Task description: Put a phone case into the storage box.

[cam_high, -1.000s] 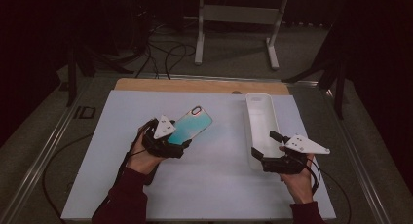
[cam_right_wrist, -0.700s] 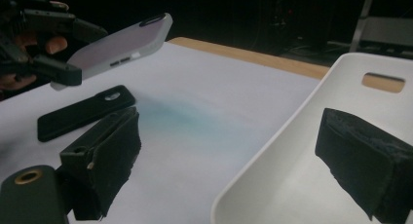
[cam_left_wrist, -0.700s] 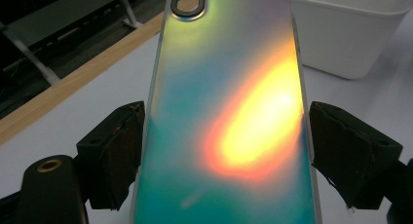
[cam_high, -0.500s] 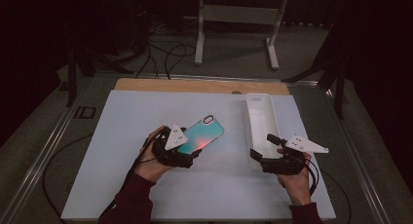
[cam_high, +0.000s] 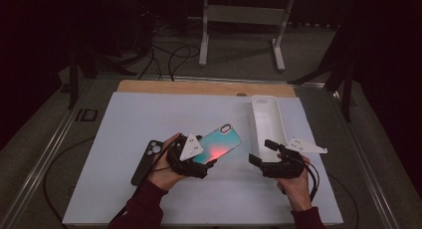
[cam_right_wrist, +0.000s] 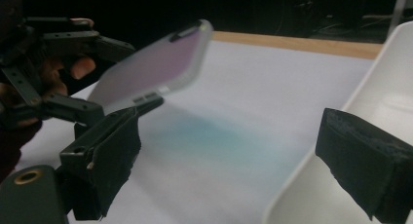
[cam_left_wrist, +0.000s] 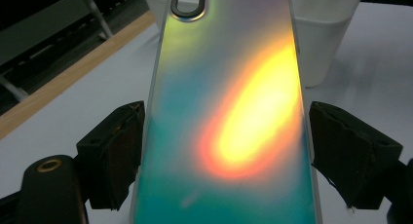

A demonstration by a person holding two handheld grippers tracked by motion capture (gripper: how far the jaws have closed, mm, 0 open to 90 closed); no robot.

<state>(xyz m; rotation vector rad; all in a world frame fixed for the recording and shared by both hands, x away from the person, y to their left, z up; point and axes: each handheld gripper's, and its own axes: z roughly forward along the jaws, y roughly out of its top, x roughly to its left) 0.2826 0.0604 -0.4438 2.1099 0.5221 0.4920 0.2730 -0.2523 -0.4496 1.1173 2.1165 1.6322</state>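
On the table, a white bin stands by my right gripper, jaws wide, empty. My left gripper clamps 1 iridescent case aloft; I judge binning it comes next. A dark phone lies left.

The room is dim, its edges falling to black, with only the pale white table top lit from above. A hot orange-yellow glare blooms on the glossy iridescent teal phone case, whose tint spills onto the table. In the right gripper view that case is soft with blur, and the near black foam jaw pads are out of focus.
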